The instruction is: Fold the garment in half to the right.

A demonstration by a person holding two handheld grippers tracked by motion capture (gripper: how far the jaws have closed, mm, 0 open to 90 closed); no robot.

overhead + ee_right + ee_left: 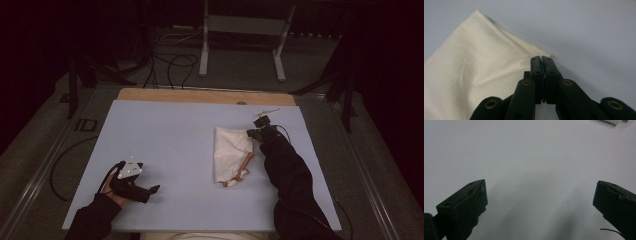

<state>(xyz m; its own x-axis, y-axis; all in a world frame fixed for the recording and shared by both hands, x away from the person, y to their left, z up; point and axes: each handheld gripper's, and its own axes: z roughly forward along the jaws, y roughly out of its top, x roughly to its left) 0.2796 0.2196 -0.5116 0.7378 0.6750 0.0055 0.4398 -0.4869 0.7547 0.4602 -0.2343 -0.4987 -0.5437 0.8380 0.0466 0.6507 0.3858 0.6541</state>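
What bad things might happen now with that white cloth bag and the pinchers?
1. The right hand-held gripper pinches just the corner edge of the white cloth bag; lifting might let the thin fabric slip out.
2. The bag's orange strap lies loose near the sleeve and might snag or drag.
3. The left hand-held gripper rests open and far off, so nothing steadies the bag.

The room was dark. A pale blue board (165,150) lay on a wooden table (200,96). Grey carpet (240,70) covered the floor. Behind the table stood a grey metal stand (245,30), and black cables (172,62) curled on the floor near it. Metal rails (35,180) ran along the sides
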